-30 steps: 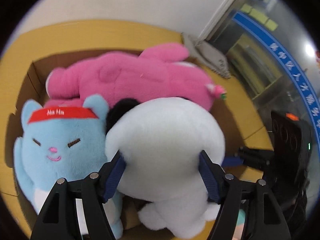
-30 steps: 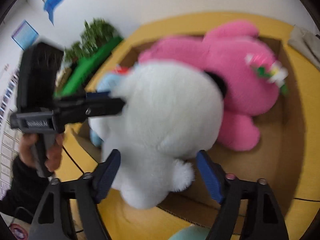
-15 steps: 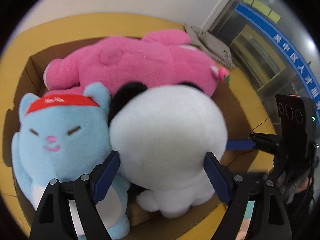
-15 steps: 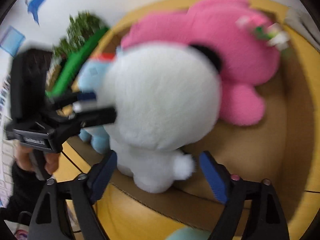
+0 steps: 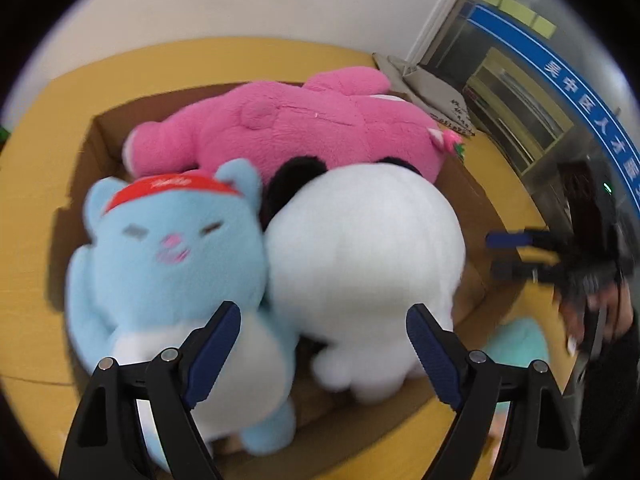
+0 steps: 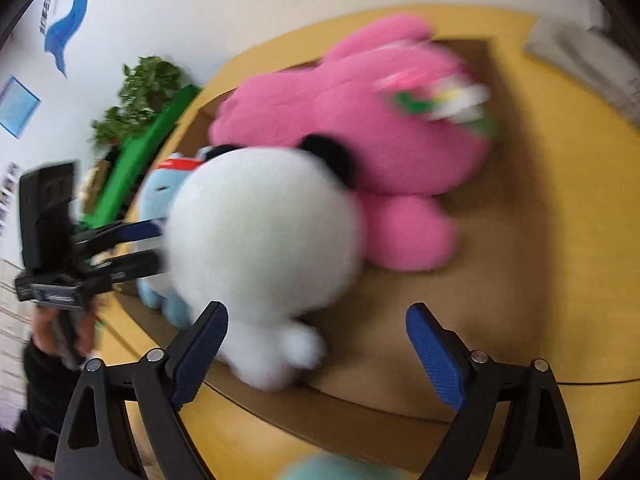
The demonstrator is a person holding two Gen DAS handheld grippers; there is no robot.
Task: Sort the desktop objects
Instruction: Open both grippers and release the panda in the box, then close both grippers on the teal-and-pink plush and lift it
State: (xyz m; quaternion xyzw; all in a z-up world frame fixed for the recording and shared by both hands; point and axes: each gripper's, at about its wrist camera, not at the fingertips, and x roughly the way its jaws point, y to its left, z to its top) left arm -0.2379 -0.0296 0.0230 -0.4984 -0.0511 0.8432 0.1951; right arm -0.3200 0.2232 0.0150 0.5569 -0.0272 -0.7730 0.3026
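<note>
In the box: three plush toys packed into a cardboard box (image 5: pixel 96 136) on a yellow-orange table (image 5: pixel 32 248).
White plush: the white panda plush (image 5: pixel 360 248) sits at the box's near edge, back to both cameras, black ears toward the far wall, body upright.
Pink plush: the pink rabbit plush (image 5: pixel 296 128) lies on its side along the far wall, long axis left to right, head and flower at the right.
Blue plush: the blue cat plush (image 5: pixel 168 264) faces up, red headband toward the far side, touching the panda's left.
Left gripper (image 5: pixel 320 352): jaws wide apart, touching nothing.
Right gripper (image 6: pixel 316 352): jaws wide, clear of the panda.
</note>
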